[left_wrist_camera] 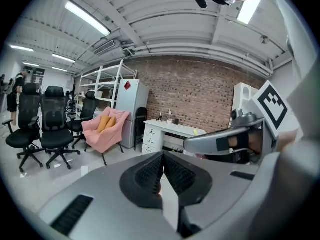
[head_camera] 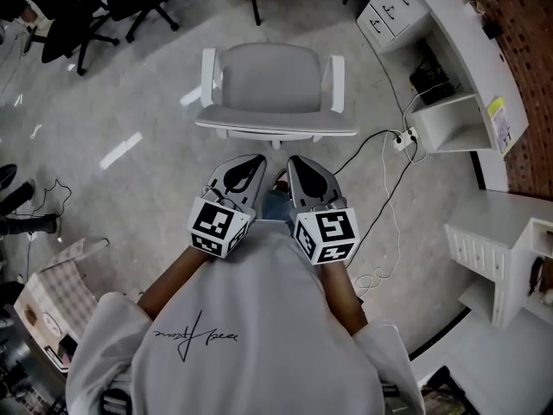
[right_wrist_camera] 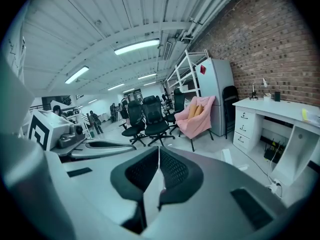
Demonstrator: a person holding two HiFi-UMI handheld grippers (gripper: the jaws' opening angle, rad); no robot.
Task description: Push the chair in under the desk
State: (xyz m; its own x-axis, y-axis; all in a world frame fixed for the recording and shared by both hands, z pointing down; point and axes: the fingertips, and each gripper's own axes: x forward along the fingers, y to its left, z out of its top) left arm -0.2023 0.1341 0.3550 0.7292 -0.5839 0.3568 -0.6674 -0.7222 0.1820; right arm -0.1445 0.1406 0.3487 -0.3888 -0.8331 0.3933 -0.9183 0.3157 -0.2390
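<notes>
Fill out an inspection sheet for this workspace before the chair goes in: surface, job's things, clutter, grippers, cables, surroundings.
Surface: pale grey polished floor, with light glare on it.
Job's things: grey office chair with white armrests stands on open floor, not under the white desk with drawers, which is to its right in the head view.
Clutter: cardboard box at lower left.
Grippers: left gripper and right gripper are side by side behind the chair's back. Both are shut with nothing between the jaws.
Cables: white power strip and loose cables lie on the floor beside the desk.
Surroundings: black office chairs, pink armchair, brick wall.
</notes>
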